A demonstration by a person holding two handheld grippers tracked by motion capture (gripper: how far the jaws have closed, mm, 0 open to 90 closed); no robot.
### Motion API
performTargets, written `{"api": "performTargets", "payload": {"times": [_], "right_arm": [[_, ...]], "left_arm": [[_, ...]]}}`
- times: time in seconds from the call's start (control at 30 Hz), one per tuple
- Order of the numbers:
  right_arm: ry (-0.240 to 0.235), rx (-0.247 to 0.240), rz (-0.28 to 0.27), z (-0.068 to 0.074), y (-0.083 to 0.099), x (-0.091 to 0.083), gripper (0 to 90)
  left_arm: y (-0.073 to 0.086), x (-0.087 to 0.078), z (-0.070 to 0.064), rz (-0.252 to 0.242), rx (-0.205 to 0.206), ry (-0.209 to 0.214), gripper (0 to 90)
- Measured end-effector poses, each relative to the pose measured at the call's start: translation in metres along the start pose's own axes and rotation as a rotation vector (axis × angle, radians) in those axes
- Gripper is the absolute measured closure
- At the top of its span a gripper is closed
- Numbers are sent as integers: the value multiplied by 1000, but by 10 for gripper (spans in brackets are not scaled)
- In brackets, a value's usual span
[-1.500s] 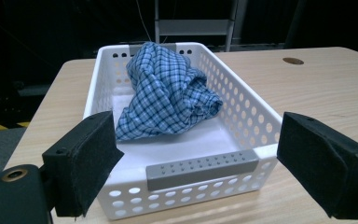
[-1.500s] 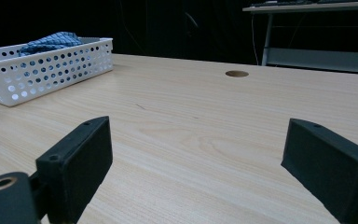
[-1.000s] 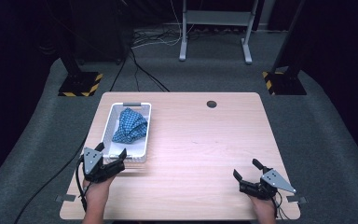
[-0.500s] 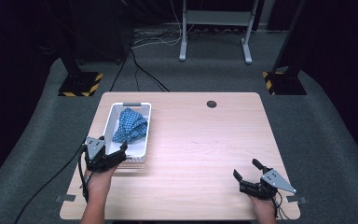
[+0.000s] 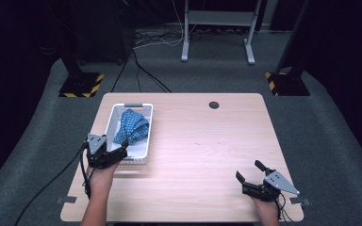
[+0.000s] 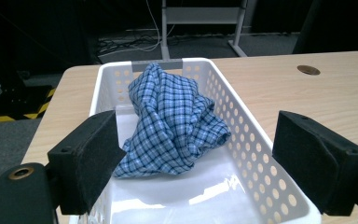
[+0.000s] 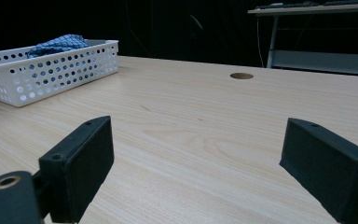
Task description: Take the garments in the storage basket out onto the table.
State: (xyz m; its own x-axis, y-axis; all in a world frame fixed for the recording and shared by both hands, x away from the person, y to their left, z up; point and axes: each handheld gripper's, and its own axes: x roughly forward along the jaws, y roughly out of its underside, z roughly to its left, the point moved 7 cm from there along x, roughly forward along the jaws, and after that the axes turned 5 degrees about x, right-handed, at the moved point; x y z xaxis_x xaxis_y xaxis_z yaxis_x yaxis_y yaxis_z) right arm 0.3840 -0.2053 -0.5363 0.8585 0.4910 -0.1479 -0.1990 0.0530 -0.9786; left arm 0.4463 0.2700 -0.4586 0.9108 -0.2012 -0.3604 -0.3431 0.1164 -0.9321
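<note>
High view: one pale wooden table [image 5: 193, 155] with a round cable hole [image 5: 214, 105] near its far edge, standing on grey carpet.

Item 1. White perforated plastic basket [image 5: 143, 136], oblong, on the table's left side, long axis running away from the person. Contents: one crumpled blue-and-white checked cloth [image 5: 132, 126], bunched into a peak in the middle and far part of the basket; the near part of the basket floor is bare.

Item 2. Left gripper [image 5: 122, 149], black, hand-held, at the basket's near end. Left gripper view: jaws spread wide, nothing between them, framing the cloth [image 6: 172, 123] and the basket rim [image 6: 261, 149] from the near end.

Item 3. Right gripper [image 5: 252, 175], black with a grey three-cornered plate, low over the table's near right corner, well apart from the basket. Right gripper view: jaws likewise spread and empty, bare tabletop [image 7: 191, 126] ahead, basket [image 7: 51, 70] far off to its left.

Step in hand, as judged: approach to the cloth by the left gripper, grasp not yet made.

Next move, as judged: carry the spread jaws forward and down over the near fold of the cloth, clear of the basket's rim, then close on a good bunch of fabric before lifting.
</note>
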Motion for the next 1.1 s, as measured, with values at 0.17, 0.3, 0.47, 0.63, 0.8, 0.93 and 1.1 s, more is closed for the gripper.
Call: {"api": "performTargets", "payload": {"times": [0.17, 0.3, 0.47, 0.63, 0.8, 0.93, 1.1], "right_arm": [[1, 0, 0, 0, 0, 0, 83], [1, 2, 0, 0, 0, 0, 82], [0, 2, 1, 0, 0, 0, 83], [-1, 2, 1, 0, 0, 0, 83], [-1, 3, 0, 0, 0, 0, 83], [-2, 4, 0, 0, 0, 0, 83], [-2, 5, 0, 0, 0, 0, 85]], "left_arm": [[-1, 9, 1, 12, -10, 2, 147], [0, 16, 3, 23, -14, -3, 150], [-1, 26, 3, 38, -19, 0, 149], [-3, 36, 3, 52, -23, -8, 149], [-3, 46, 5, 67, -33, -13, 148], [-3, 53, 8, 77, -37, -21, 148], [-4, 62, 10, 85, -58, -10, 148]]}}
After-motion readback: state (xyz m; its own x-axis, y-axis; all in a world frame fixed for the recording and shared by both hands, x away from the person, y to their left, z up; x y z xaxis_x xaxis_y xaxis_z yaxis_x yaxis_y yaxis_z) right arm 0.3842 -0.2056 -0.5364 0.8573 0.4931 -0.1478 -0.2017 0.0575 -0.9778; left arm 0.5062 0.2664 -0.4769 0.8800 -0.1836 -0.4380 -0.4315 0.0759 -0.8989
